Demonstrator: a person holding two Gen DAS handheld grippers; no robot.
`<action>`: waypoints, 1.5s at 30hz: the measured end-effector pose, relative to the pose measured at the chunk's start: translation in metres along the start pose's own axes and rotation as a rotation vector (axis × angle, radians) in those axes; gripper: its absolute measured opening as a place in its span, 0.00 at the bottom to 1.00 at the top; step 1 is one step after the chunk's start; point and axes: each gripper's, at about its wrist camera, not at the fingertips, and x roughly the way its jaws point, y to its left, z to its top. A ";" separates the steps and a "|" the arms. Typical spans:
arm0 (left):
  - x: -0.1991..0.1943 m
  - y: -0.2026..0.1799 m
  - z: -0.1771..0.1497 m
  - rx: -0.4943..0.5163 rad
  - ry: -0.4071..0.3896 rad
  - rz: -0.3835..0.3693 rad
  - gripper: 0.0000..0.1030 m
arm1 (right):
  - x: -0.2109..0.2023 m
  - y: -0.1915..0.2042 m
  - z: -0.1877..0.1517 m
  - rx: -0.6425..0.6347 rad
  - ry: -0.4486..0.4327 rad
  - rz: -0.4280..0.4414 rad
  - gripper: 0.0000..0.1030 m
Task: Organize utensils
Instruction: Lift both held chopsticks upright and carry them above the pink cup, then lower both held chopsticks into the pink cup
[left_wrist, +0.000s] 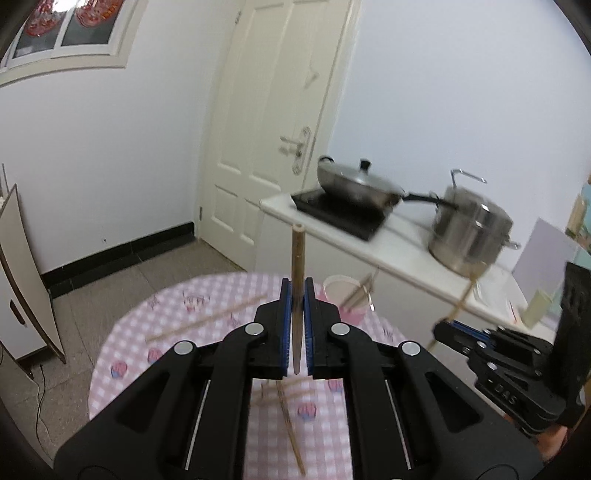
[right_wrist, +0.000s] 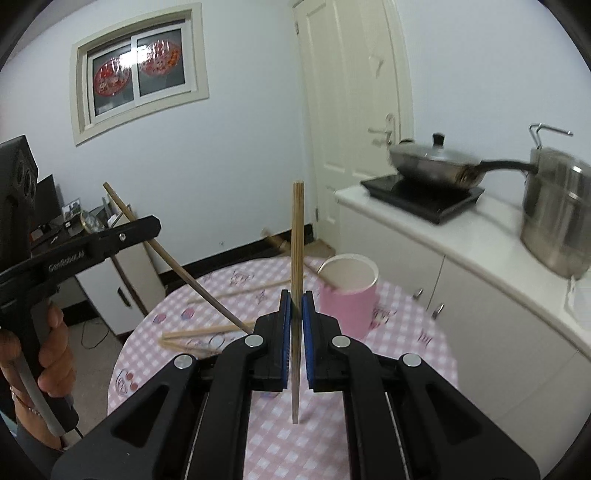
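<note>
My left gripper (left_wrist: 297, 295) is shut on a wooden chopstick (left_wrist: 297, 258) that stands upright between its blue pads, above the round table. My right gripper (right_wrist: 297, 302) is shut on another wooden chopstick (right_wrist: 297, 236), also upright. The left gripper also shows in the right wrist view (right_wrist: 147, 225) at the left, its chopstick (right_wrist: 177, 266) slanting down. The right gripper shows in the left wrist view (left_wrist: 447, 328) at the right. A pink cup (right_wrist: 349, 295) with a chopstick in it stands on the table ahead; it also shows in the left wrist view (left_wrist: 345, 295). Several loose chopsticks (left_wrist: 207, 319) lie on the pink checked cloth (left_wrist: 122, 350).
A white counter (left_wrist: 399, 243) at the right holds a black cooktop (left_wrist: 340, 216) with a lidded pan (left_wrist: 358, 184) and a steel pot (left_wrist: 469, 229). A white door (left_wrist: 273, 122) stands behind. A small cabinet (right_wrist: 125, 280) is at the left.
</note>
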 end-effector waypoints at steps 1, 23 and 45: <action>0.002 0.000 0.007 -0.005 -0.012 0.003 0.06 | -0.001 -0.003 0.007 -0.004 -0.016 -0.014 0.05; 0.088 -0.020 0.091 -0.147 -0.199 -0.030 0.06 | 0.040 -0.047 0.093 -0.043 -0.253 -0.113 0.05; 0.176 -0.024 0.033 -0.074 0.118 -0.060 0.07 | 0.097 -0.062 0.046 0.001 -0.070 -0.088 0.05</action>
